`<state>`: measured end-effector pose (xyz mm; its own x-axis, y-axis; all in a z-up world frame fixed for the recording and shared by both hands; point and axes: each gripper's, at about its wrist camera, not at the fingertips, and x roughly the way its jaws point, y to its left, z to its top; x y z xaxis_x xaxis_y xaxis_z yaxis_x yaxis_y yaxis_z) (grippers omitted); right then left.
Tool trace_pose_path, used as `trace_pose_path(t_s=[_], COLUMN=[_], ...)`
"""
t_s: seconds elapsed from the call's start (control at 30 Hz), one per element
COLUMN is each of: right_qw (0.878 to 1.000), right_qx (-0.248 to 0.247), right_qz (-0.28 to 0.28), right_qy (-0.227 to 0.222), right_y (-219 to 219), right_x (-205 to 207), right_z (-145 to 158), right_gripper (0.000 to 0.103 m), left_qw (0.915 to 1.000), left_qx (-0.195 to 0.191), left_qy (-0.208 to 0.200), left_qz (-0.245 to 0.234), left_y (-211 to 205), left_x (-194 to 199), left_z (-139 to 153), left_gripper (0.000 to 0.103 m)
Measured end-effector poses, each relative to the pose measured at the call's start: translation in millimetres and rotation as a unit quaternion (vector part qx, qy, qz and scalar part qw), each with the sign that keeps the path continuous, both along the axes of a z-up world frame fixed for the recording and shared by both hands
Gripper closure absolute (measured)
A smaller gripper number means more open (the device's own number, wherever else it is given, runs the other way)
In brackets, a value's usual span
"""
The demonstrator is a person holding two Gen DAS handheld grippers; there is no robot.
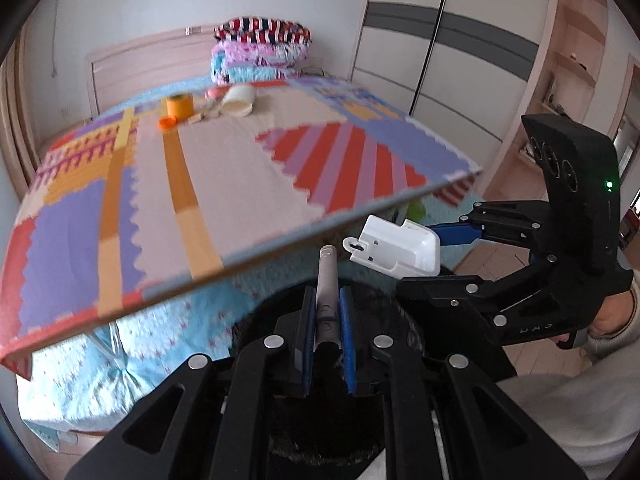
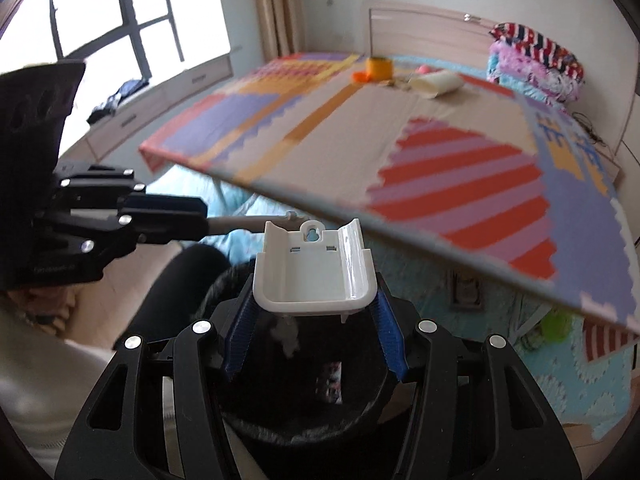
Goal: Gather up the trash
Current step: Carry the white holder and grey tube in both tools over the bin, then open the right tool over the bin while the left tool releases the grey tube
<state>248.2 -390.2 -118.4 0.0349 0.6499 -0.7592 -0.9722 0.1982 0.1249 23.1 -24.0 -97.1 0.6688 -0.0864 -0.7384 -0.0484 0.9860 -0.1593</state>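
Left gripper [image 1: 328,320] jaws clench a grey stick [image 1: 326,280]; right gripper [image 2: 314,312] jaws grasp a white tray [image 2: 314,268].

The left gripper [image 1: 327,316] clamps a slim grey metal pen [image 1: 326,280]; beside it, the right gripper [image 1: 440,252] holds a white plastic tray [image 1: 394,249] near a colourful foam mat [image 1: 200,184].

Daylight fills the room, pouring from the window [image 2: 100,12] at the upper left of the right wrist view, where the panes blow out to pure white. Both fisheye views bend straight lines and darken to black at the corners. The near edge of the patterned mat [image 1: 248,184] smears with motion blur, and a glare streak shines on the white plastic tray [image 2: 316,268]
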Motion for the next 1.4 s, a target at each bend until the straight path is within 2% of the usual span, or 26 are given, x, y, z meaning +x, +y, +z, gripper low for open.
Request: trace_pose_path(t_s=[0.17, 0.23, 0.37, 0.57, 0.63, 0.73, 0.97, 1.2, 1.3, 1.37, 1.4], right_qw=[0.999, 0.998, 0.996, 0.991, 0.99, 0.987, 0.987, 0.987, 0.987, 0.987, 0.987], right_qx=[-0.033, -0.047, -0.077, -0.122, -0.132, -0.141, -0.151, -0.155, -0.155, -0.156, -0.155], right_qz=[0.01, 0.01, 0.015, 0.015, 0.017, 0.02, 0.029, 0.027, 0.026, 0.024, 0.022], right_qy=[0.026, 0.033, 0.041, 0.049, 0.052, 0.077, 0.042, 0.037, 0.037, 0.037, 0.038], right_y=[0.8, 2.2, 5.0, 9.2, 11.2, 11.9, 13.2, 13.6, 14.3, 14.7, 14.5], right_x=[-2.1, -1.9, -4.0, -2.1, -2.2, -1.3, -11.4, -12.7, -12.3, -11.4, -10.7], right_z=[-34.5, -49.3, -77.0, -112.5, -121.2, -131.5, -135.3, -134.1, -134.5, -134.3, -133.3], right_gripper=[0.049, 0.049, 0.049, 0.049, 0.049, 0.049, 0.049, 0.049, 0.043, 0.043, 0.043], left_qw=[0.9988, 0.997, 0.9929, 0.9886, 0.9875, 0.9861, 0.9834, 0.9839, 0.984, 0.9845, 0.9853], left_qx=[-0.006, -0.002, -0.018, -0.043, -0.044, -0.024, -0.028, -0.026, -0.024, -0.024, -0.024], left_qy=[0.047, 0.077, 0.118, 0.144, 0.151, 0.164, 0.179, 0.176, 0.176, 0.173, 0.168], left_qz=[-0.008, -0.01, -0.006, 0.006, 0.007, 0.009, 0.009, 0.014, 0.015, 0.017, 0.018], left_y=[-3.2, -3.1, 3.9, 13.9, 13.7, 8.7, 7.8, 8.5, 8.2, 8.2, 8.2], left_x=[2.9, 8.0, 13.3, 16.2, 16.7, 17.9, 19.1, 21.2, 21.8, 20.9, 20.4], left_z=[-37.9, -62.8, -102.3, -133.9, -138.3, -145.6, -156.5, -155.3, -155.0, -153.2, -150.7], left_gripper=[0.092, 0.092, 0.092, 0.092, 0.092, 0.092, 0.092, 0.091, 0.086, 0.078, 0.071])
